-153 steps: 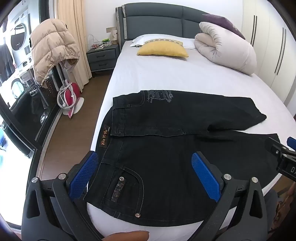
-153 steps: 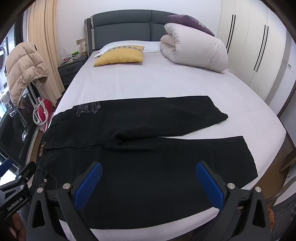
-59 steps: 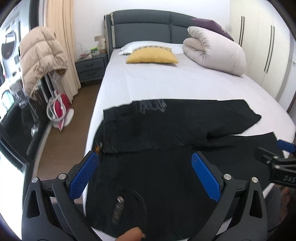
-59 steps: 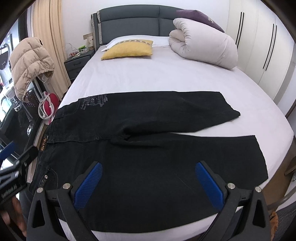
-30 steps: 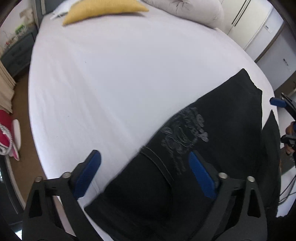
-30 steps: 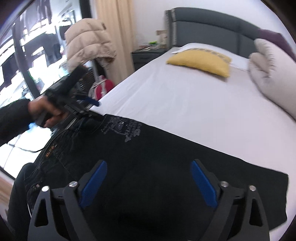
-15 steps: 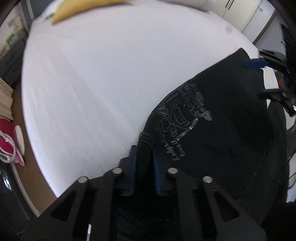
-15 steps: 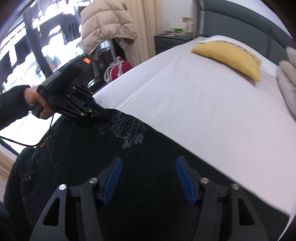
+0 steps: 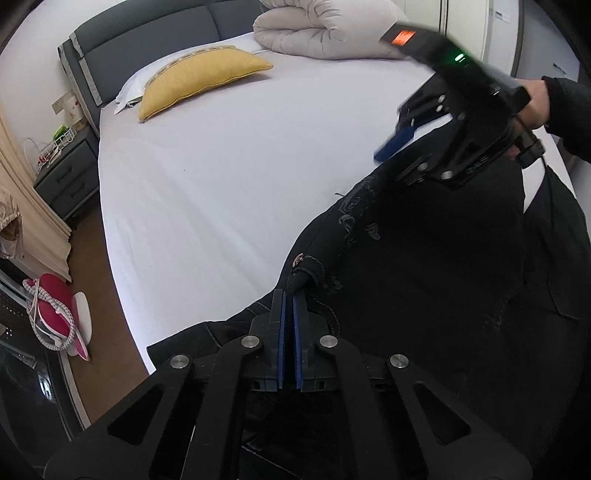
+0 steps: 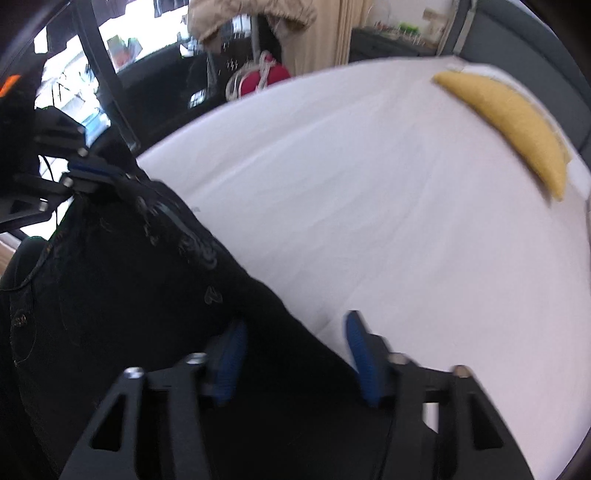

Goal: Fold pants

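Note:
Black denim pants (image 9: 424, 266) lie on the white bed (image 9: 221, 177), with a grey print near the waist. My left gripper (image 9: 288, 295) is shut on the waistband corner of the pants, beside a metal button. My right gripper (image 10: 295, 339) is part open, its blue pads on either side of the far edge of the pants (image 10: 147, 295) further along the leg. It also shows in the left wrist view (image 9: 399, 144), and the left gripper in the right wrist view (image 10: 92, 177).
A yellow pillow (image 9: 199, 77) and a rolled white duvet (image 9: 325, 33) lie near the grey headboard. A grey nightstand (image 9: 62, 173) and a red and white object (image 9: 55, 314) stand on the brown floor to the left. A beige jacket (image 10: 251, 14) hangs beyond.
Both grippers went from above the near pant edge to the far edge. My left gripper shut on the waistband corner. My right gripper narrowed around the leg edge.

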### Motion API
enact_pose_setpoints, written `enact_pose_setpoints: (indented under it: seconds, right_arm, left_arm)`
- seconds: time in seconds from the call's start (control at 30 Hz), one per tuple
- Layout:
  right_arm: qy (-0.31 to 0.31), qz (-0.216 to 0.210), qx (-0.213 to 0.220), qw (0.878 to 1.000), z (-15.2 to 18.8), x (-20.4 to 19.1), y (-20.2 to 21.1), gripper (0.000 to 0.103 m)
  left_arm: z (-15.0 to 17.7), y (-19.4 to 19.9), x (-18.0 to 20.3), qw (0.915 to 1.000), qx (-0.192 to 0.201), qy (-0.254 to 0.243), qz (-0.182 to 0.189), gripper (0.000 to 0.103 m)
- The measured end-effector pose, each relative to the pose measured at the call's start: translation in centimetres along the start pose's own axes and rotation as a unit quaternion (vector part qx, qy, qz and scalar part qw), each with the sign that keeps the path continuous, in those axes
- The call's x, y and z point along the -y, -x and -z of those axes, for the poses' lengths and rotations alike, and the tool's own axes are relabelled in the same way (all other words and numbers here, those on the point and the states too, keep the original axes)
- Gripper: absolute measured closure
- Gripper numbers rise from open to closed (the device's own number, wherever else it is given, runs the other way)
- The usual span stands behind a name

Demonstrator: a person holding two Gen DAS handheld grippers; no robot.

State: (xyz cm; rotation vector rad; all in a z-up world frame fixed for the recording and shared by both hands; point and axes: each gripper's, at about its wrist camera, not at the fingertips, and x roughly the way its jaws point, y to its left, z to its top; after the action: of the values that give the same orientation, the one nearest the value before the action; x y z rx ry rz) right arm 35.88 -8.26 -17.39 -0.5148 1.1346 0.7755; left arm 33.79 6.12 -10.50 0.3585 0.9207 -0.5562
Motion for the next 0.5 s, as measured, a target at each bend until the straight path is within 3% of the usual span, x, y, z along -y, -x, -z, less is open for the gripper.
enact_pose_setpoints:
  seconds: [0.07, 0.17, 0.5]
  right_arm:
    - [-0.008, -0.007, -0.013, 1.0, -0.2, 0.4, -0.9, 0.08]
    - [-0.012, -0.018, -0.003, 1.0, -0.5, 0.4, -0.7, 0.092]
    - [-0.04, 0.005, 0.073, 0.996, 0.9, -3.5, 3.1, 0.097]
  left_arm:
    - [1.0, 0.6, 0.7, 1.0, 0.004, 0.005, 0.002, 0.101]
    - [2.1, 1.3, 1.1, 0.9999, 0.007, 0.012, 0.001, 0.101]
    - [3.0, 5.5, 2.5, 0.9988, 0.036, 0.033, -0.007, 0.101]
